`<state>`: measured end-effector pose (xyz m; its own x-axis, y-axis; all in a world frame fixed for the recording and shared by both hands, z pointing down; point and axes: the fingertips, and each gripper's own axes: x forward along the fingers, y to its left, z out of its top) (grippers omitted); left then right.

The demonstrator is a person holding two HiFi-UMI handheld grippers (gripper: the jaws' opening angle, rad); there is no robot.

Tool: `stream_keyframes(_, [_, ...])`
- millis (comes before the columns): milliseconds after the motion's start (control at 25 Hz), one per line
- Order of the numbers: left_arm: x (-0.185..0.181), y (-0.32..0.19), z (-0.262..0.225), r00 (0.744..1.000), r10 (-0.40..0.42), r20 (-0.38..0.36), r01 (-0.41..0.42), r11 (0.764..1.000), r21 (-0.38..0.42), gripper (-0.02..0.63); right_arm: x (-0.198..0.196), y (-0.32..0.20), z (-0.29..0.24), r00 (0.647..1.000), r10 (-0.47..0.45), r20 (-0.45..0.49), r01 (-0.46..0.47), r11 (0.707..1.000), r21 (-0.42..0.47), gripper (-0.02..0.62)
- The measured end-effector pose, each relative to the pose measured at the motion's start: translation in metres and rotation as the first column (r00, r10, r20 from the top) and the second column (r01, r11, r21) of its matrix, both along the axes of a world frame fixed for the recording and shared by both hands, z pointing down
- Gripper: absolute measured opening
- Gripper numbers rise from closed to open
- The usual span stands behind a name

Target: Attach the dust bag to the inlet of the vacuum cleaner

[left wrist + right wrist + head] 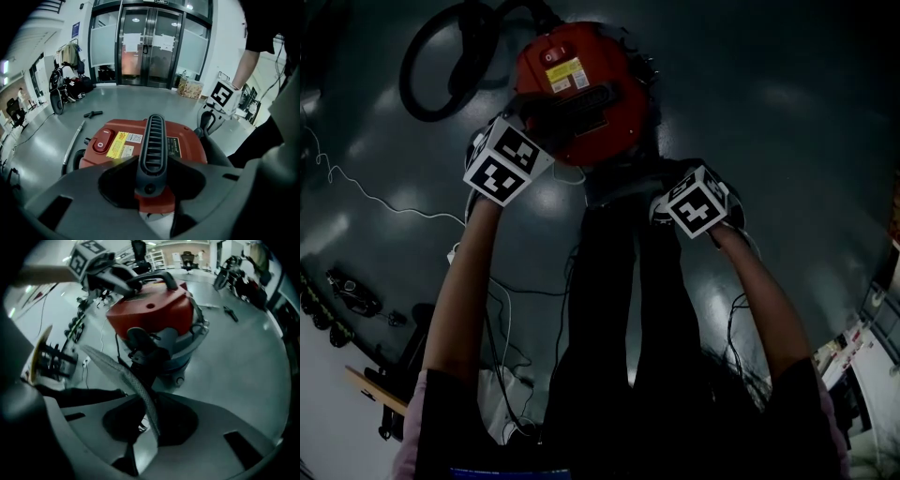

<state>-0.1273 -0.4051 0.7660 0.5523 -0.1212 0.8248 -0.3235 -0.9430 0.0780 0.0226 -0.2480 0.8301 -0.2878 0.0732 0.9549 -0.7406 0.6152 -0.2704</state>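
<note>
The red-lidded vacuum cleaner (581,84) stands on the grey floor just in front of the person's legs. My left gripper (151,187) is shut on its black ribbed carry handle (153,145); the head view shows the same gripper (546,117) on top of the lid. My right gripper (152,427) is shut on the thin grey edge of the dust bag (126,378), which slants up to the left. It hangs in front of the black inlet (140,341) on the grey drum, and I cannot tell whether they touch. In the head view the right gripper (654,183) sits low beside the drum.
A black hose (441,66) loops on the floor behind the vacuum. A metal wand tube (75,140) lies to its left. White and dark cables (356,187) trail across the floor. The person's dark trouser legs (609,309) stand close behind both grippers. Glass doors (150,42) are far off.
</note>
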Motion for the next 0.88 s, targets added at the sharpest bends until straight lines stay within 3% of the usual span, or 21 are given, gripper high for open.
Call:
stream_keyframes(40, [0.0, 0.0, 0.0, 1.0, -0.002, -0.001, 0.002, 1.0, 0.0, 0.153, 0.001, 0.0, 0.002, 0.998, 0.061, 0.01, -0.061, 0.998, -0.027, 0.075])
stream_keyframes(80, [0.0, 0.0, 0.0, 1.0, -0.006, 0.0, 0.006, 1.0, -0.001, 0.153, 0.004, 0.0, 0.006, 0.983, 0.182, 0.039, -0.178, 0.981, -0.08, 0.074])
stream_keyframes(160, [0.0, 0.0, 0.0, 1.0, -0.012, 0.004, 0.012, 1.0, -0.004, 0.153, 0.01, 0.003, 0.012, 0.912, 0.403, 0.074, -0.384, 0.905, -0.183, 0.072])
stream_keyframes(200, [0.0, 0.0, 0.001, 1.0, -0.014, 0.004, 0.014, 1.0, -0.006, 0.153, 0.012, 0.003, 0.013, 0.898, 0.432, 0.079, -0.411, 0.89, -0.196, 0.071])
stream_keyframes(240, [0.0, 0.0, 0.001, 1.0, -0.015, 0.005, 0.015, 1.0, -0.007, 0.153, 0.012, 0.002, 0.013, 0.916, 0.393, 0.083, -0.375, 0.911, -0.173, 0.071])
stream_keyframes(320, [-0.001, 0.0, 0.001, 1.0, -0.019, 0.009, 0.019, 1.0, -0.006, 0.153, 0.007, -0.003, 0.011, 0.974, 0.207, 0.094, -0.2, 0.977, -0.08, 0.071])
stream_keyframes(360, [-0.001, -0.001, 0.002, 1.0, -0.022, 0.012, 0.022, 1.0, -0.005, 0.153, 0.005, -0.004, 0.011, 0.985, 0.138, 0.102, -0.134, 0.99, -0.047, 0.071])
stream_keyframes(440, [0.0, 0.0, 0.004, 1.0, -0.023, 0.017, 0.023, 1.0, -0.007, 0.153, 0.006, -0.001, 0.011, 0.991, 0.083, 0.107, -0.081, 0.996, -0.021, 0.072])
stream_keyframes(560, [0.002, 0.0, 0.004, 1.0, -0.015, 0.015, 0.015, 1.0, -0.014, 0.153, 0.009, 0.004, 0.004, 0.998, -0.045, 0.041, 0.044, 0.998, 0.034, 0.081])
stream_keyframes(640, [0.001, 0.001, 0.003, 1.0, -0.014, 0.015, 0.014, 1.0, -0.016, 0.153, 0.006, 0.001, -0.004, 0.987, -0.16, -0.012, 0.161, 0.984, 0.082, 0.129])
stream_keyframes(760, [-0.002, 0.0, 0.001, 1.0, -0.019, 0.018, 0.02, 1.0, -0.015, 0.153, -0.004, -0.009, -0.016, 0.955, -0.293, -0.049, 0.297, 0.946, 0.127, 0.137])
stream_keyframes(880, [-0.001, 0.0, 0.001, 1.0, -0.017, 0.014, 0.017, 1.0, -0.013, 0.153, -0.007, -0.009, -0.014, 0.862, -0.491, -0.125, 0.505, 0.855, 0.118, 0.129])
